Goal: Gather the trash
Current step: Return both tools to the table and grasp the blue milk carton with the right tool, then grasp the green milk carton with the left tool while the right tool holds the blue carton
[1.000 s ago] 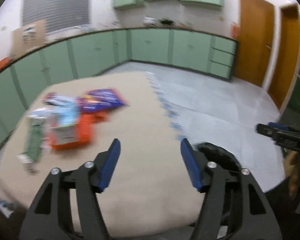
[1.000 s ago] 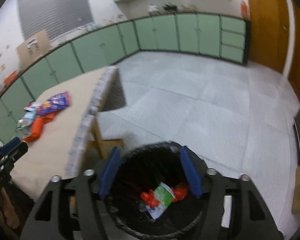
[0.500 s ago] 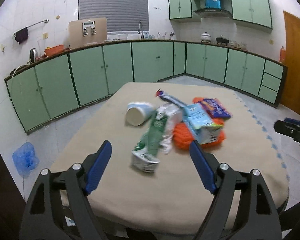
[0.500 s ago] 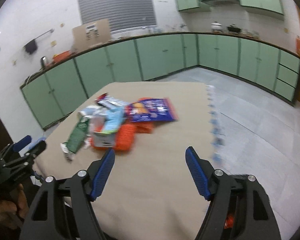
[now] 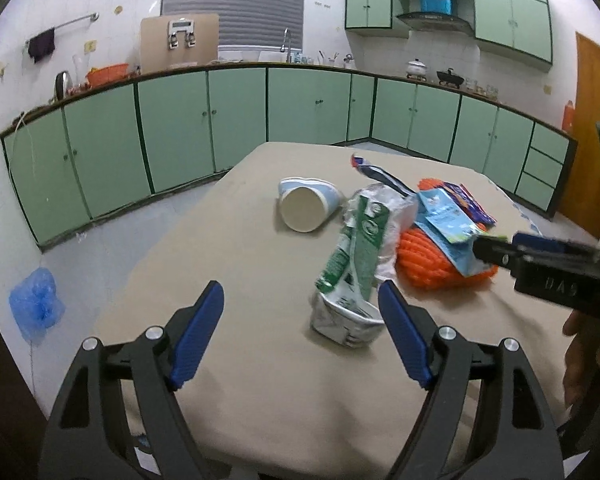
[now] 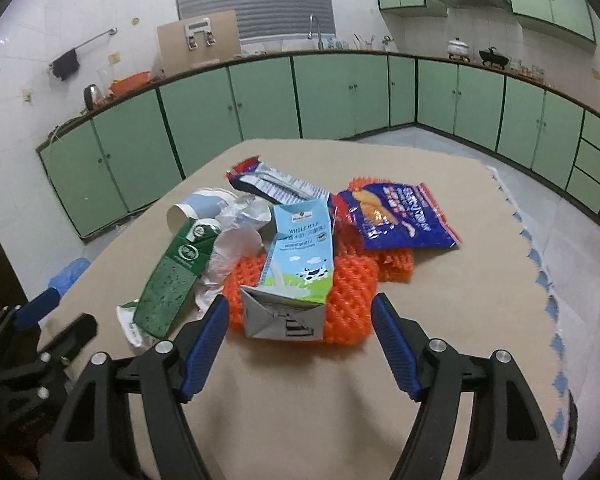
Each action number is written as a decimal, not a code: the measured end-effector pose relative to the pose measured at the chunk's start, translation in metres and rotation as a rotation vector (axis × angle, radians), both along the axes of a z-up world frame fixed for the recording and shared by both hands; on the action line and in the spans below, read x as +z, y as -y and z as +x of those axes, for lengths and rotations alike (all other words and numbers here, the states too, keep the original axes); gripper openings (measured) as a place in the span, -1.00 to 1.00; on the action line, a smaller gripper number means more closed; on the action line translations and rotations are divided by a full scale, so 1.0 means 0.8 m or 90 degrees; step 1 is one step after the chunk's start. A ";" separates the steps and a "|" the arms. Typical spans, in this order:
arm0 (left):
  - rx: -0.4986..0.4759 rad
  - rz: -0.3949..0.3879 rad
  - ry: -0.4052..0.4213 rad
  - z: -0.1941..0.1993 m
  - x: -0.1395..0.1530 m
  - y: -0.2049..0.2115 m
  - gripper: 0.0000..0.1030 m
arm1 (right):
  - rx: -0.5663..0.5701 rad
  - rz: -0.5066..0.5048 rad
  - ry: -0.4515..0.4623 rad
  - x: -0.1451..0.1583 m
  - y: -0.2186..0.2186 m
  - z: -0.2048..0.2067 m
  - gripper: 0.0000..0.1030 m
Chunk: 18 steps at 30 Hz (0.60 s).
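The trash lies in a heap on the beige desk, just ahead of both claws. The left claw is released, its jaws having just been opening, with nothing pressed between them; the crushed end of the green carton sits just inside its right finger, resting on the desk. A paper cup lies on its side farther off, beside crumpled clear plastic. The right claw is also released and grips nothing; the folded end of the milk carton lies between and just beyond its fingertips, on top of the orange netting. A blue snack bag overlaps the netting behind.

The netting is mostly covered by the cartons and bag. In the left view the right claw blocks the heap's right edge, and a hand shows only partly at the frame's edge.
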<state>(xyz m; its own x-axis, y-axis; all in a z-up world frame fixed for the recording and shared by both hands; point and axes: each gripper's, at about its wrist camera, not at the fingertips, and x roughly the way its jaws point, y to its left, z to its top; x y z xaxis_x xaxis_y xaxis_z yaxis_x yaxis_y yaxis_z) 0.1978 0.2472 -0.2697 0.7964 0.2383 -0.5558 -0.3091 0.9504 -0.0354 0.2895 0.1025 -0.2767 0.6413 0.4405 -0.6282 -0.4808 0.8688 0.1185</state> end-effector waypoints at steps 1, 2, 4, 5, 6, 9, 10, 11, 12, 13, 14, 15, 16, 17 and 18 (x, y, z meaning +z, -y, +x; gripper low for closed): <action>-0.001 -0.008 0.000 0.003 -0.001 -0.004 0.46 | -0.001 -0.002 -0.003 -0.003 -0.001 0.001 0.40; -0.005 -0.013 0.002 0.005 -0.002 -0.006 0.44 | -0.003 -0.004 -0.005 -0.006 -0.004 0.003 0.40; -0.016 -0.013 0.001 0.009 -0.003 -0.003 0.44 | -0.004 -0.005 -0.008 -0.009 -0.006 0.006 0.40; -0.022 -0.012 0.001 0.010 -0.004 -0.001 0.44 | -0.004 -0.005 -0.009 -0.011 -0.007 0.008 0.39; -0.028 -0.010 0.001 0.010 -0.005 0.002 0.44 | -0.002 -0.005 -0.012 -0.013 -0.008 0.010 0.35; -0.041 0.000 -0.004 0.011 -0.008 0.009 0.44 | 0.006 -0.005 -0.016 -0.015 -0.006 0.015 -0.11; -0.043 0.002 -0.006 0.012 -0.009 0.012 0.44 | 0.008 0.003 -0.014 -0.013 -0.002 0.014 -0.11; -0.044 0.002 -0.007 0.012 -0.010 0.013 0.44 | 0.008 0.006 -0.011 -0.012 0.000 0.014 -0.11; -0.046 0.000 -0.009 0.013 -0.011 0.014 0.44 | 0.007 0.009 -0.006 -0.009 0.004 0.011 -0.12; -0.048 0.001 -0.013 0.015 -0.013 0.018 0.44 | 0.005 0.016 -0.003 -0.006 0.010 0.010 -0.12; -0.051 0.003 -0.016 0.016 -0.015 0.021 0.44 | 0.000 0.021 0.000 -0.002 0.017 0.009 -0.12; -0.054 0.006 -0.019 0.017 -0.017 0.025 0.44 | -0.002 0.023 0.001 0.000 0.021 0.010 -0.12; -0.059 0.013 -0.025 0.020 -0.020 0.030 0.44 | -0.007 0.027 0.004 0.003 0.027 0.009 -0.12; -0.061 0.019 -0.028 0.022 -0.021 0.034 0.45 | -0.011 0.032 0.006 0.006 0.034 0.008 -0.12; -0.063 0.023 -0.031 0.024 -0.023 0.037 0.47 | -0.017 0.037 0.010 0.011 0.043 0.006 -0.12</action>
